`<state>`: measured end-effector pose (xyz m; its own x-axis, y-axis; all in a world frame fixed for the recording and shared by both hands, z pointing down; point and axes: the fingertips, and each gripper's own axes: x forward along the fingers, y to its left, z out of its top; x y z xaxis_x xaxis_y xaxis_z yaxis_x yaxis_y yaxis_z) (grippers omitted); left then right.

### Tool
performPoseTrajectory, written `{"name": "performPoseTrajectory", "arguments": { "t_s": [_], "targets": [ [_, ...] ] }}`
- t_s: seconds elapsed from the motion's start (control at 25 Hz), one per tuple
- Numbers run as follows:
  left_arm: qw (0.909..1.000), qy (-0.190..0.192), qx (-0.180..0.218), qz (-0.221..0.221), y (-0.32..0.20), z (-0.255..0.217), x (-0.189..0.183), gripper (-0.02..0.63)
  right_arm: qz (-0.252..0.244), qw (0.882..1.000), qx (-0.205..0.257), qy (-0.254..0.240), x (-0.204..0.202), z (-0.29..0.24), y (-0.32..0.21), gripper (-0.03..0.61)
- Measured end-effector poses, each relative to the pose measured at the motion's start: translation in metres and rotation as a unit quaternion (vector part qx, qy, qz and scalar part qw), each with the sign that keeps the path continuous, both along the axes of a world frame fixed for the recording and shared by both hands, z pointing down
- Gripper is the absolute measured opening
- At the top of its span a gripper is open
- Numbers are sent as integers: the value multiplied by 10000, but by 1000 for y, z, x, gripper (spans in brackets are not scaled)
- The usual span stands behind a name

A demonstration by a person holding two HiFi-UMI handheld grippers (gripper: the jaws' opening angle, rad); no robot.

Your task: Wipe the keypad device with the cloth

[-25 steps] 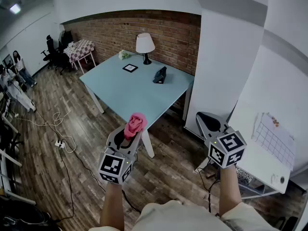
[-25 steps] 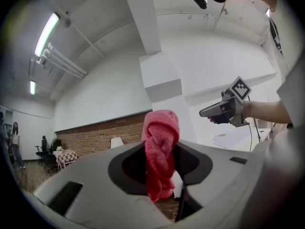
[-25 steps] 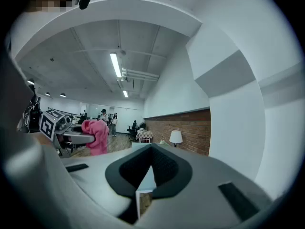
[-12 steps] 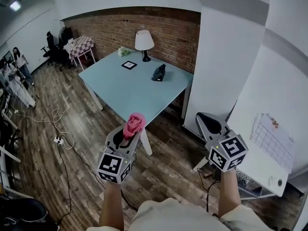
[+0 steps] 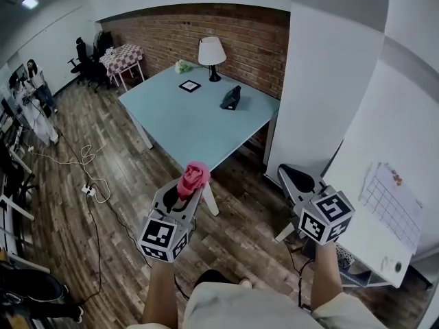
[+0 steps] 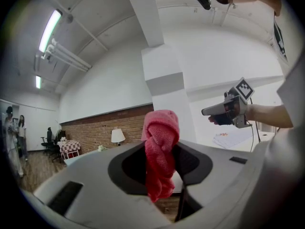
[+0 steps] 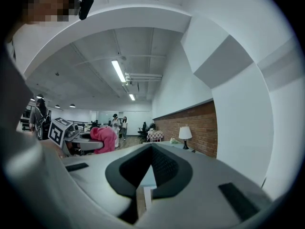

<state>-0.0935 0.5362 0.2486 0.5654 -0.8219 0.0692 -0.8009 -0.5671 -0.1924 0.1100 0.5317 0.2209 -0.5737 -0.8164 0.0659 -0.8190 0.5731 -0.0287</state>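
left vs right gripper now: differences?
The left gripper is shut on a pink cloth; the right gripper is shut with nothing between its jaws. The left gripper is before the table's near corner; the right gripper is beside the white wall. Both point ahead, short of the table, each carrying a marker cube.

Bunched pink cloth (image 5: 193,179) upright between left tongs (image 5: 184,193); dark keypad device (image 5: 230,98) on blue table (image 5: 180,125)

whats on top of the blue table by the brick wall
Four things sit on the table: a white-shaded lamp, a flat black-framed square, a dark device and a small pale bunch at the far corner. What lies under each is covered.
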Motion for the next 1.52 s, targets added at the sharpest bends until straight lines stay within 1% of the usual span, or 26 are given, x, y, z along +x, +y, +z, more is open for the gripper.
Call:
{"name": "performPoseTrajectory", "arguments": {
  "t_s": [0.12,0.24,0.4,0.44,0.56,0.6,0.64,0.72,0.88,0.96,1.08,1.12,1.28,1.52],
  "targets": [
    [9999,44,-116,-37,-2,8,7,149,-194,9996,-126,154,-1,16,0,5],
    [9999,78,-141,-2,-10,11,12,149,-257,9994,-169,142,-2,20,-4,5],
    [9998,130,-131,24,-34,16,17,149,-294,9994,-164,107,0,24,-26,6],
    [9998,136,-128,37,-42,18,18,149,-263,9994,-134,184,1,26,-34,6],
    [9998,138,-118,70,-76,24,17,149,-78,9980,25,620,1,34,-67,8],
    [9998,144,-122,76,-91,26,15,149,-94,9975,70,692,-1,36,-79,9],
    [9998,159,-132,84,-106,28,14,149,-148,9975,91,685,-3,37,-92,9],
    [9997,185,-139,117,-140,28,12,149,-227,9984,67,513,-7,37,-121,9],
    [9997,117,-138,175,-207,27,6,149,-153,9995,-15,289,-13,35,-189,9],
    [9996,112,-164,196,-239,25,1,149,28,9999,-14,131,-14,29,-221,9],
    [9995,114,-190,207,-283,23,-7,149,412,9981,-40,-447,-9,19,-269,9],
    [9995,120,-196,214,-296,22,-10,149,487,9973,-56,-544,-10,17,-284,9],
    [9993,126,-214,262,-342,23,-19,149,696,9969,-68,-363,-15,19,-333,9],
    [9987,187,-386,267,-396,38,-33,149,807,9964,-164,-199,-28,32,-388,9]
  ]
}}
